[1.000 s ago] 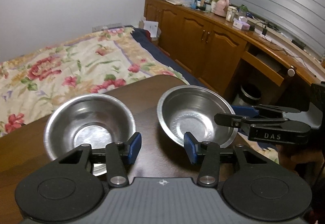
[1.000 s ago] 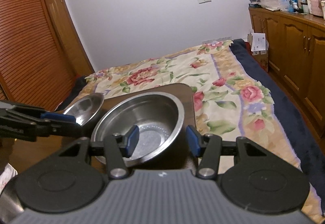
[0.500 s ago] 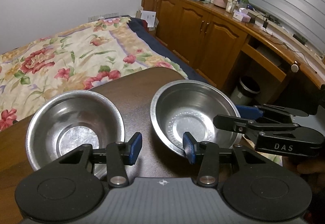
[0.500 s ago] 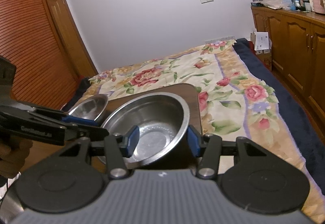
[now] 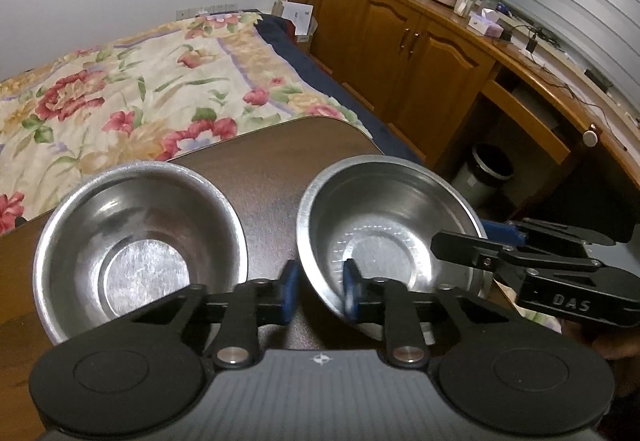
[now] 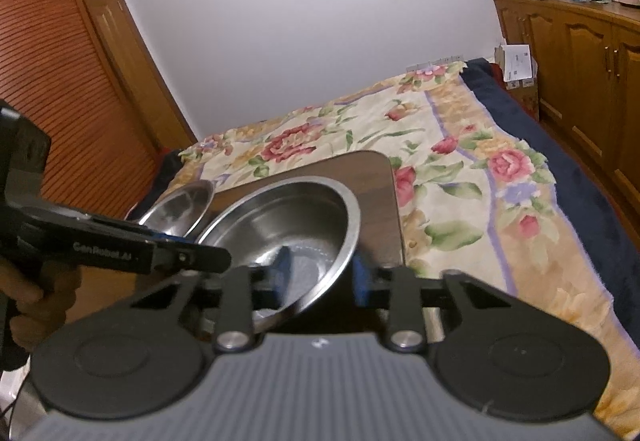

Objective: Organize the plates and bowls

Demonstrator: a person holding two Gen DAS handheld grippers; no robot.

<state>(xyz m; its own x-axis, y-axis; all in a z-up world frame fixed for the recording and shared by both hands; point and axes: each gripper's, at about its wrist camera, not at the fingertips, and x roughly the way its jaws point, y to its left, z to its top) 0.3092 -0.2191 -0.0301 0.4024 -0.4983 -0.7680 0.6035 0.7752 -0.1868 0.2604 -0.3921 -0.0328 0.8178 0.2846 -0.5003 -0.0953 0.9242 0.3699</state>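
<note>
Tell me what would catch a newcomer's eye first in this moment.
Two shiny steel bowls side by side on the dark wooden table: the left bowl sits flat, while the right bowl is tilted, with both tools at its rim. The left tool straddles its near edge and the right tool straddles the opposite side. Behind them spreads a bright floral bedspread.

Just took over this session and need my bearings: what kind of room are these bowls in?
A bedroom, most likely: a bed with a floral quilt lies just past the small table, with wooden cabinets along one wall and a slatted wardrobe door.
</note>
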